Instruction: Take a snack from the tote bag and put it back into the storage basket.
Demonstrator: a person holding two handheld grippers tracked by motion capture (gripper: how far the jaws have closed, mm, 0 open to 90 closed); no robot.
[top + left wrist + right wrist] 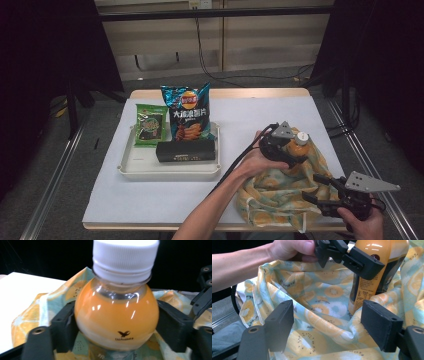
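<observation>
An orange juice bottle with a white cap stands upright inside a yellow and pale blue fruit-print cloth bag at the table's front right. My left gripper is shut on the bottle, its black pads pressed against both sides of the rounded shoulder. In the right gripper view the bottle rests low in the bag's mouth. My right gripper sits at the bag's near right rim. Its jaws stand wide apart with loose bag fabric bunched between them.
A cream tray at centre left holds a blue chips bag, a green snack packet and a black box. A white cover spreads over the table. Cables trail from both grippers.
</observation>
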